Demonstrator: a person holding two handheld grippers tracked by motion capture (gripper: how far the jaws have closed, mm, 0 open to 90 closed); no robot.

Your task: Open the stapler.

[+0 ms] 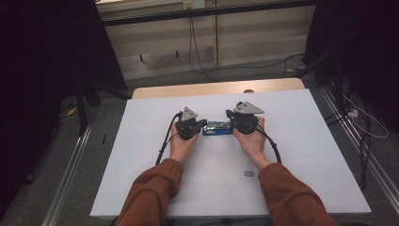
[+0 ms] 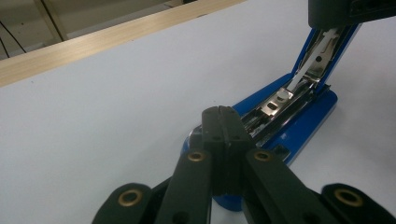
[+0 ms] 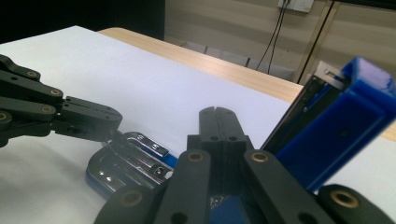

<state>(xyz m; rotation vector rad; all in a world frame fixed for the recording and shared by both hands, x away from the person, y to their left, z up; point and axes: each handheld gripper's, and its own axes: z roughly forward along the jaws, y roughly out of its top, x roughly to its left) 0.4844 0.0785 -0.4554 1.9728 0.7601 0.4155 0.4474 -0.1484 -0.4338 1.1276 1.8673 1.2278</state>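
Right now the blue stapler [image 1: 217,128] lies mid-worktop, between the two tools, w/ its top arm swung up and the metal staple channel [image 2: 275,103] exposed. Left tool [image 2: 222,110] has its jaws together w/ nothing between them, tip resting on the stapler's low end. Right tool [image 3: 218,111] is likewise closed and empty, sitting just beside the raised blue arm [image 3: 336,126]; whether it props that arm up I can't tell from this angle.

Handling, as I judge it: stiff plastic-and-steel body, moderately light, smooth so it may skid on the sheet. The hinged arm is sprung and could snap down. Best hold is across the base's sides, not the shiny channel.

White worktop [image 1: 301,141] w/ a wood edge at the far side; dim room, cables on the floor.
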